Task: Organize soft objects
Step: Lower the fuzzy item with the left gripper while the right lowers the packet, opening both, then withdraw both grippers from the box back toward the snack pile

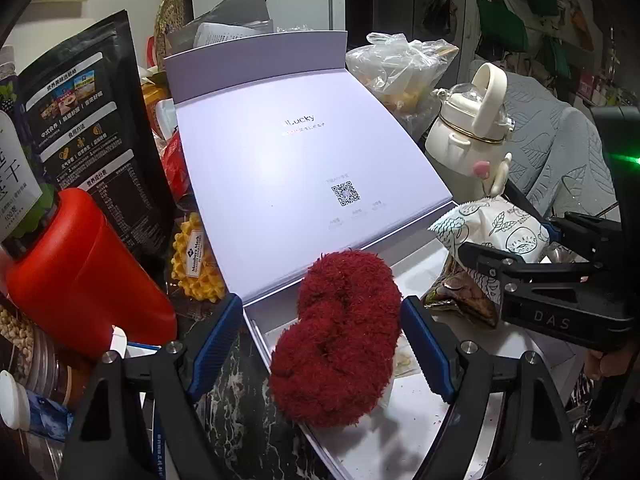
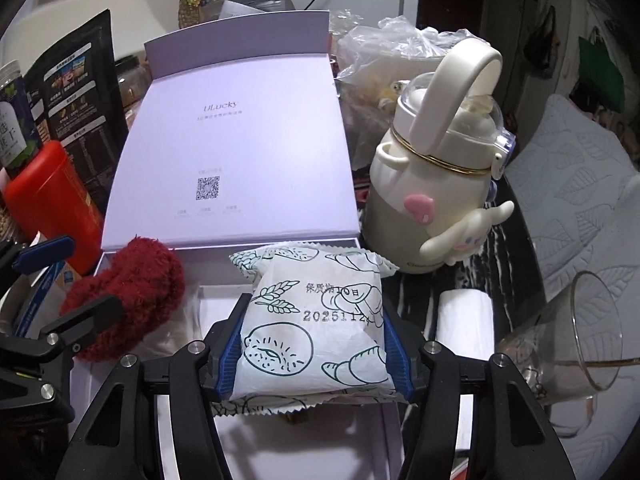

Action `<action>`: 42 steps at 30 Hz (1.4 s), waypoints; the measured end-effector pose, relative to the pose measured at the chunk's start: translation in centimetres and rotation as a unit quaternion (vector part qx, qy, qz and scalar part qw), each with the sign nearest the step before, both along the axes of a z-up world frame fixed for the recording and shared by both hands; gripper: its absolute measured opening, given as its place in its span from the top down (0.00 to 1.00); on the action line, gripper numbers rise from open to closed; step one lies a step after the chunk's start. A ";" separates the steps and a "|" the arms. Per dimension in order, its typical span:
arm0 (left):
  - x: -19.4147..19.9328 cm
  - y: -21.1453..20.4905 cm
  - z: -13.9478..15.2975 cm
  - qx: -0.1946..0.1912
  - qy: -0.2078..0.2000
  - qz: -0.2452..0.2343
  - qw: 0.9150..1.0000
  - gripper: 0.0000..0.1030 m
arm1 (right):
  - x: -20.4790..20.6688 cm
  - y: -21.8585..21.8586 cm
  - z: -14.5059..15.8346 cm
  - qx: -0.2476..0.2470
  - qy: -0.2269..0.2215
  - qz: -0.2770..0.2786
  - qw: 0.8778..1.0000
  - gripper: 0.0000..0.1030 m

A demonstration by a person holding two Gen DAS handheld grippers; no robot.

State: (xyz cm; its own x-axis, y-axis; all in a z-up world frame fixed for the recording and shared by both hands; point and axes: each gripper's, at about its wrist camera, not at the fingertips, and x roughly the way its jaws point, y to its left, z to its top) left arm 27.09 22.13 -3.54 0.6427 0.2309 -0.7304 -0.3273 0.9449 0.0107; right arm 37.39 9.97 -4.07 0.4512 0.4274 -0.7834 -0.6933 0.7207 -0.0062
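Step in hand, as judged: soft items are being gathered into the open lavender box, whose lid is propped back.

Left gripper: fingers apart, either side of the red fluffy scrunchie with a gap on each side and no pad pressing it. The scrunchie is seen lying in the box's tray at its left end, so it is taken as placed.

Right gripper: fingers clamped on the wrapped bread packet, which is held above the tray toward its right side. Whether the packet's lower edge already touches the tray floor cannot be told; the packet itself hides it.

Next move, as judged: the packet is to be lowered into the free space beside the scrunchie and the fingers spread, without the two grippers fouling each other.

Views compared. Only the right wrist view shows the date print on the packet, the tipped glass cup on the surface and the full cream bottle. Only the left wrist view shows the waffle pack and the gap around the scrunchie; the right gripper is seen there from the side.
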 end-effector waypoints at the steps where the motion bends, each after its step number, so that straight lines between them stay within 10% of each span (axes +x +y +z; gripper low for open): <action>1: 0.0 0.0 0.1 0.001 0.000 0.000 1.000 0.21 | 0.0 0.0 0.0 0.000 0.001 0.000 1.000 0.40; 38: -10.6 -8.6 15.0 0.041 -0.129 -0.058 0.989 0.21 | -12.4 -10.1 16.8 0.077 -0.127 -0.036 0.988 0.24; 42: -12.8 -10.1 15.9 0.045 -0.146 -0.063 0.986 0.01 | -14.6 -12.4 17.8 0.085 -0.137 -0.048 0.986 0.20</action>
State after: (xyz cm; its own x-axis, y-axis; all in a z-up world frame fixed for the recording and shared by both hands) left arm 14.25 12.05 12.33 0.8504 0.1914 -0.4902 -0.2088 0.9778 0.0195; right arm 22.82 -2.41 13.72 0.6805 0.4870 -0.5475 -0.6106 0.7900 -0.0563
